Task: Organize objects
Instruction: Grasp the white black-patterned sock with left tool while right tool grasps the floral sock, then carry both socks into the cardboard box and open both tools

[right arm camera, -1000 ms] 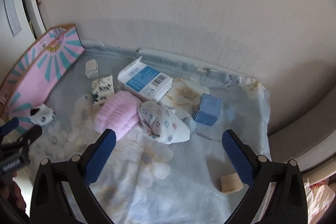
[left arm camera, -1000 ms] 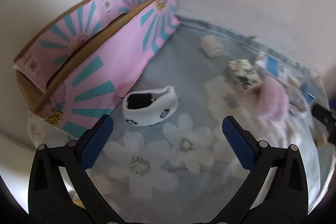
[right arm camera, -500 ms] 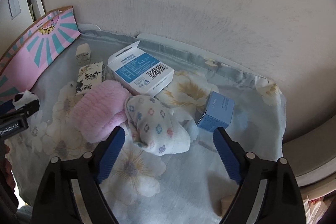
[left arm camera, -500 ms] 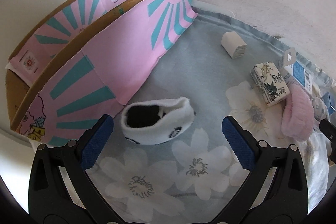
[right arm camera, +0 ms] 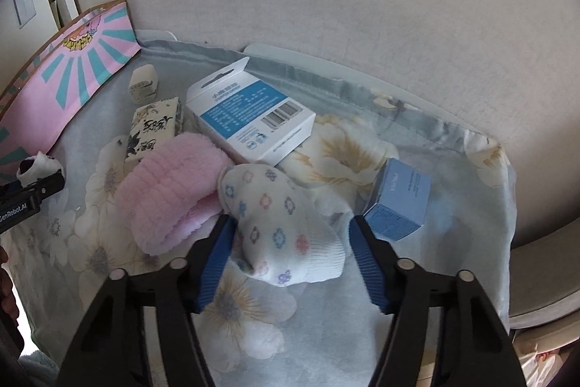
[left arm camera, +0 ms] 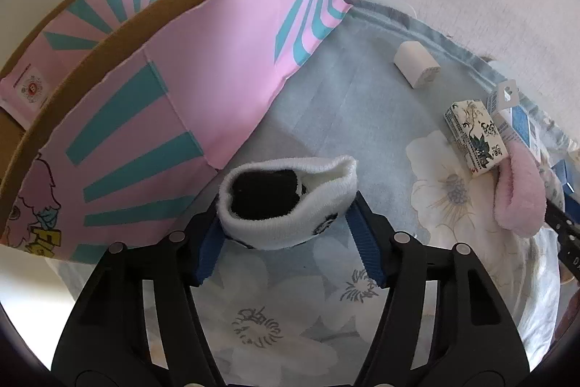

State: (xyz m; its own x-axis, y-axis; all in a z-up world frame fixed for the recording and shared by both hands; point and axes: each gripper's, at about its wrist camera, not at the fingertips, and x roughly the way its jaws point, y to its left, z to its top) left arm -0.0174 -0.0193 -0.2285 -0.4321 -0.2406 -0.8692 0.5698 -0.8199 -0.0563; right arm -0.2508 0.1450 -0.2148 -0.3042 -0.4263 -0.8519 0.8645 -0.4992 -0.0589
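A rolled white sock with black markings (left arm camera: pixel 286 202) lies on the floral cloth beside the pink and teal cardboard box (left arm camera: pixel 174 89). My left gripper (left arm camera: pixel 288 238) is open, with its blue pads on either side of this sock. A white sock with coloured flowers (right arm camera: pixel 279 223) lies in the right wrist view between the pads of my right gripper (right arm camera: pixel 290 249), which is open around it. A fluffy pink sock (right arm camera: pixel 170 191) touches it on the left.
A white and blue carton (right arm camera: pixel 250 115), a black-and-white printed packet (right arm camera: pixel 152 129), a small white box (right arm camera: pixel 143 84) and a blue box (right arm camera: pixel 398 202) lie on the cloth (right arm camera: pixel 344 151). A wall runs behind. The left gripper's arm (right arm camera: pixel 25 194) shows at left.
Both grippers moved forward and down over their socks, and their jaws narrowed around them. The left one closed in on the black-and-white sock, the right one on the flowered sock.
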